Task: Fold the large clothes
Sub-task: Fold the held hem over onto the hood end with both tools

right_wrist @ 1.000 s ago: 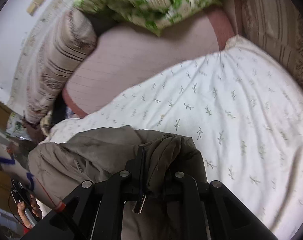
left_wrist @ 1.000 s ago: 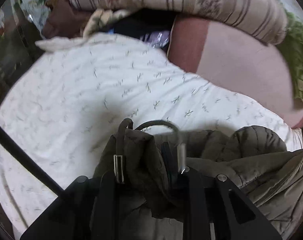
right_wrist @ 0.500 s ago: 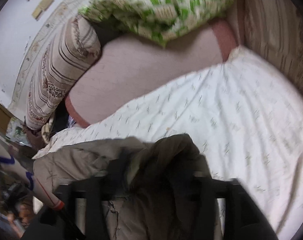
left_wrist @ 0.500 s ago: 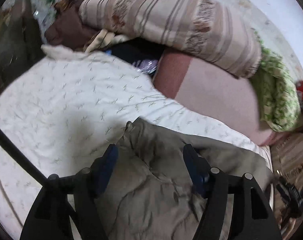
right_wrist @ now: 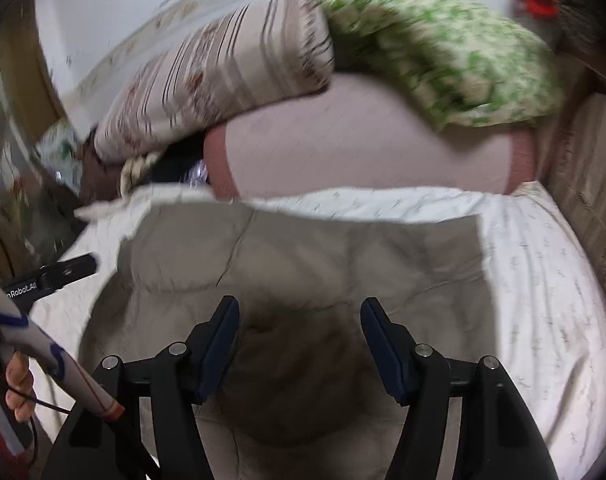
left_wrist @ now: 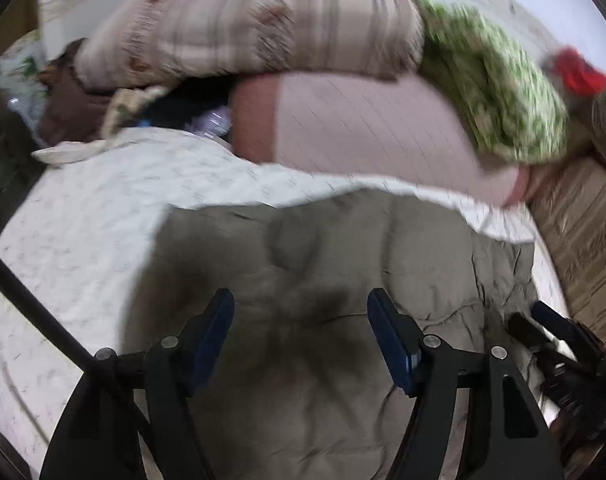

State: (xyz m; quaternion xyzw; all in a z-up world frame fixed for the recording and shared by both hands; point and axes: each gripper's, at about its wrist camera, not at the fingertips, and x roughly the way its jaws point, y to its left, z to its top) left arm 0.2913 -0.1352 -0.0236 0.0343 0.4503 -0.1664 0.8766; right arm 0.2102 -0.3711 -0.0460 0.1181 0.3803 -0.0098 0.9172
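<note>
An olive-grey quilted jacket [left_wrist: 311, 264] lies spread flat on a white sheet with a small leaf print [left_wrist: 87, 208]. It also fills the middle of the right wrist view [right_wrist: 303, 264]. My left gripper [left_wrist: 301, 312] is open and empty, held above the jacket. My right gripper [right_wrist: 300, 316] is open and empty too, above the same jacket. The right gripper's body shows at the left wrist view's lower right [left_wrist: 559, 340]; the left gripper's tip shows at the right wrist view's left edge [right_wrist: 59, 272].
A pink blanket roll [right_wrist: 363, 140], a striped beige pillow [right_wrist: 223, 76] and a green patterned pillow [right_wrist: 443, 44] are stacked behind the sheet. A brown patterned headboard [left_wrist: 583, 224] stands to the right. Dark clutter lies at the far left [left_wrist: 67, 112].
Both grippers were shut on bunched jacket fabric a second ago. They have opened and pulled back, and the jacket now lies flat on the sheet.
</note>
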